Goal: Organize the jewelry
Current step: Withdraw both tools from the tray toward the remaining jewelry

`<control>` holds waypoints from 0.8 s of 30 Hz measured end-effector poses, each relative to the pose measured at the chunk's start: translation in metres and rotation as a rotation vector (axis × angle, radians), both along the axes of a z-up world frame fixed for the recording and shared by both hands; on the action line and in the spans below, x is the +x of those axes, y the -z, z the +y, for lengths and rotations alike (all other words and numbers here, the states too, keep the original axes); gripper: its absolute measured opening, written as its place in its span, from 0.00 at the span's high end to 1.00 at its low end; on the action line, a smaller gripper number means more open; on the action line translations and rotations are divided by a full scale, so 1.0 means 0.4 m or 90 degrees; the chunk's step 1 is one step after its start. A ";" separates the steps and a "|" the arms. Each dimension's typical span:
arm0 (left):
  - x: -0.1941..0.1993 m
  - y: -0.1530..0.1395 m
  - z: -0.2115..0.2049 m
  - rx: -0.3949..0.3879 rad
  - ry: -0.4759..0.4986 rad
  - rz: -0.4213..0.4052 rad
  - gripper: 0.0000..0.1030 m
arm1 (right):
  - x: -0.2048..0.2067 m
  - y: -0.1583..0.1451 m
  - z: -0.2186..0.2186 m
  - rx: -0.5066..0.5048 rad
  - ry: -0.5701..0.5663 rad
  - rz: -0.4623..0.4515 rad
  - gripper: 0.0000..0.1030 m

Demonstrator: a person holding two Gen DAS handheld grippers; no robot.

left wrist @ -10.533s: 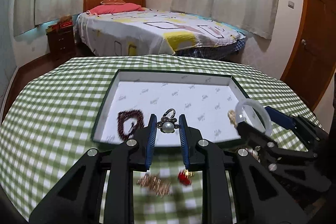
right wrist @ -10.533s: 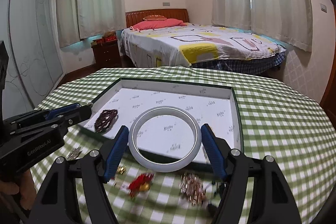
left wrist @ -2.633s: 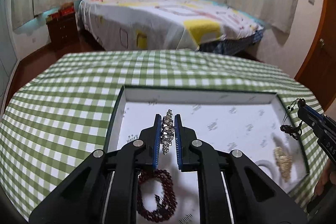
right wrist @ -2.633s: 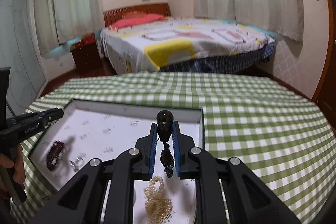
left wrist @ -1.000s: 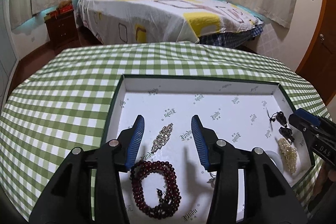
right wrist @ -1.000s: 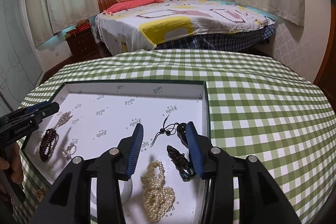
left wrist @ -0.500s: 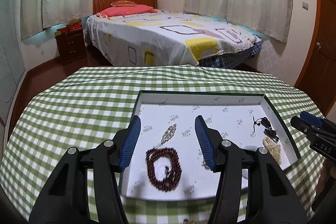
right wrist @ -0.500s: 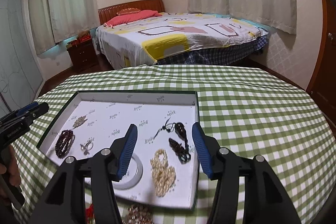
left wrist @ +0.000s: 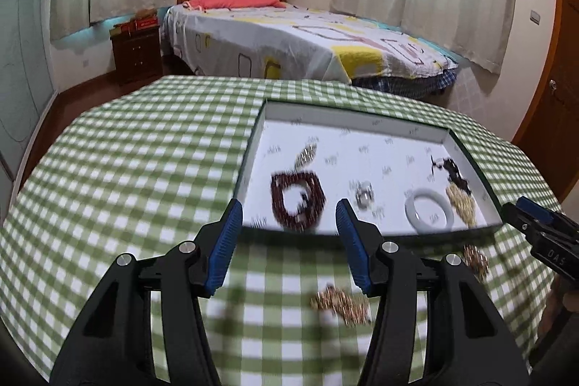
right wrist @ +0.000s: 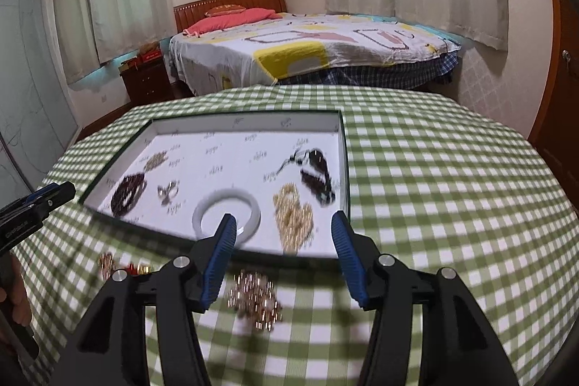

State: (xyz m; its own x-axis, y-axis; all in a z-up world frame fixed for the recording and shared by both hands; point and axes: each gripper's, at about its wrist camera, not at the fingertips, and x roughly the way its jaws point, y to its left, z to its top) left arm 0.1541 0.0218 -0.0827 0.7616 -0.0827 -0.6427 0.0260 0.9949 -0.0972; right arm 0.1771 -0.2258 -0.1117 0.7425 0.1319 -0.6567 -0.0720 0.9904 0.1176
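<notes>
Both wrist views look low over the tabletop (left wrist: pixel 126 169) toward the bed (right wrist: pixel 307 46) at 12 o'clock. They share the tray (left wrist: pixel 249 165), nearby: at 1 o'clock in the left view, 11 in the right (right wrist: pixel 343 169).

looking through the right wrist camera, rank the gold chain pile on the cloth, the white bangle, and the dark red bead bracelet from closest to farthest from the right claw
1. Gold chain pile, on the cloth between the right claw's fingers.
2. White bangle, in the tray's near edge, by the left finger.
3. Dark red bead bracelet, tray's far left.

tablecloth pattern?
Green and white checks on the tablecloth; clearest in the right wrist view.
</notes>
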 end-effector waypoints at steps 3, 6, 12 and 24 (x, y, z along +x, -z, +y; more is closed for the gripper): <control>-0.027 0.020 -0.015 -0.001 0.007 0.013 0.49 | -0.026 0.021 0.003 0.001 -0.001 0.010 0.47; -0.044 0.042 -0.036 -0.002 0.017 0.028 0.49 | -0.041 0.035 0.001 0.001 -0.003 0.019 0.47; -0.050 0.085 -0.078 0.001 0.037 0.062 0.49 | -0.067 0.052 -0.001 0.005 -0.003 0.026 0.47; -0.030 0.146 -0.091 0.025 0.054 0.124 0.72 | -0.070 0.065 -0.009 0.014 0.000 0.031 0.47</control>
State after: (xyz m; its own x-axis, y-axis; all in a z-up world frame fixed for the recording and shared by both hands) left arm 0.1420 -0.0147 -0.1412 0.6138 -0.1131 -0.7813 0.0942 0.9931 -0.0697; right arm 0.1493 -0.2293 -0.1376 0.7100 0.1462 -0.6889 -0.0653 0.9877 0.1423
